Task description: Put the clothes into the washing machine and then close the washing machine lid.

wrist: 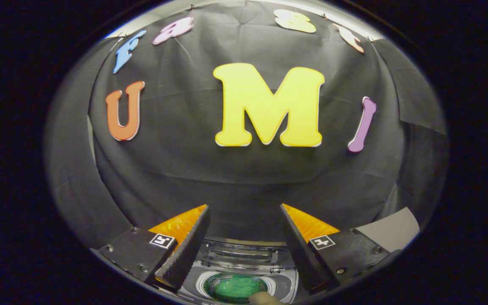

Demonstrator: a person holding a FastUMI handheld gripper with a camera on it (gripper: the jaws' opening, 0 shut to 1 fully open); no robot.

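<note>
While spread, hand-held gripper (pixel 245 212) apparently overhangs washing machine (pixel 244 271).

Washing machine (pixel 244 271) cut off low between the spread fingers of the gripper (pixel 245 212), sides hidden behind them. Green clothes (pixel 234 289) in the drum seen only partly. Tan object (pixel 264 298) at the drum's near rim clipped, too little to identify.

Your handheld two-finger gripper (pixel 244 212) held level and facing forward, its fingers spread wide apart with nothing between them, ribbed inner pads (pixel 187 248) turned toward each other, a square marker tag on each finger's base, fingertips raised, gripping nothing
</note>
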